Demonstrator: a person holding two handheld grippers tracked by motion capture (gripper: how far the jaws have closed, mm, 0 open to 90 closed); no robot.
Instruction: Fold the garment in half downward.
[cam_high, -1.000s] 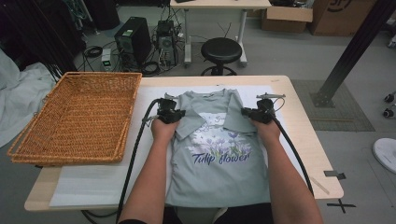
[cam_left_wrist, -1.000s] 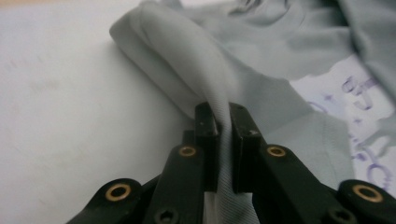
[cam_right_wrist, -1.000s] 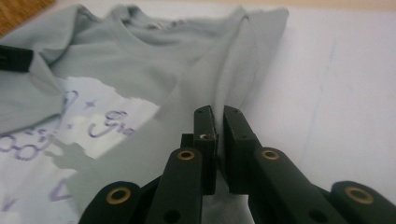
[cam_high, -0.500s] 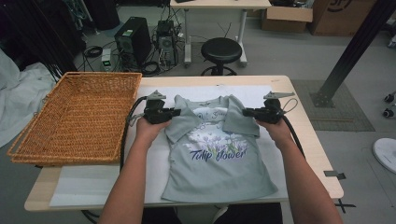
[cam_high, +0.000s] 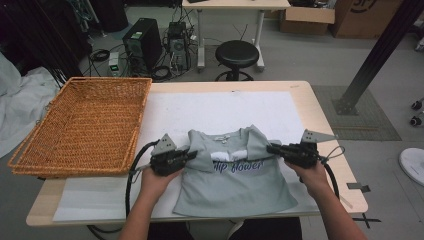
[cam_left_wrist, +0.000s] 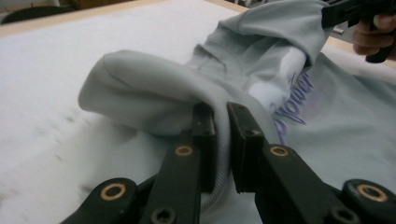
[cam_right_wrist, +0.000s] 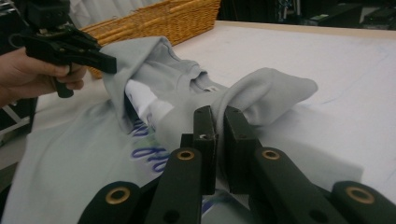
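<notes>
Shirt (cam_high: 235, 185), grey w/ purple lettering across the chest, is lying on the white mat (cam_high: 220, 112) near my edge of the table (cam_high: 320, 107), its top part being folded down over the front; I'm holding it at both shoulders; my left gripper (cam_high: 192, 154) is clenching the shirt's left shoulder fabric, and in the left gripper view the two black jaws are pinching a ribbed grey fold (cam_left_wrist: 223, 140) tight btwn them, w/ cloth bunching up into a rounded hump just beyond the tips; my right gripper (cam_high: 272, 148) is doing the same on the other side, jaws squeezing a grey fold (cam_right_wrist: 219, 135) that's puffing up just past them in the right gripper view; lettering (cam_high: 239, 166) is showing just below the folded-over edge, w/ a strip of white print peeking out under that edge; collar (cam_high: 223, 138) is sitting btwn the two grippers, pointing away from me; lower hem is lying flat near the table's front edge; my left hand (cam_high: 155, 182) and right hand (cam_high: 312, 172) are wrapping the gripper handles, forearms coming in from below; cables are trailing back from each gripper; wicker basket (cam_high: 80, 125) is sitting at the left end of the table, apart from the shirt, its near corner overhanging the table edge.
</notes>
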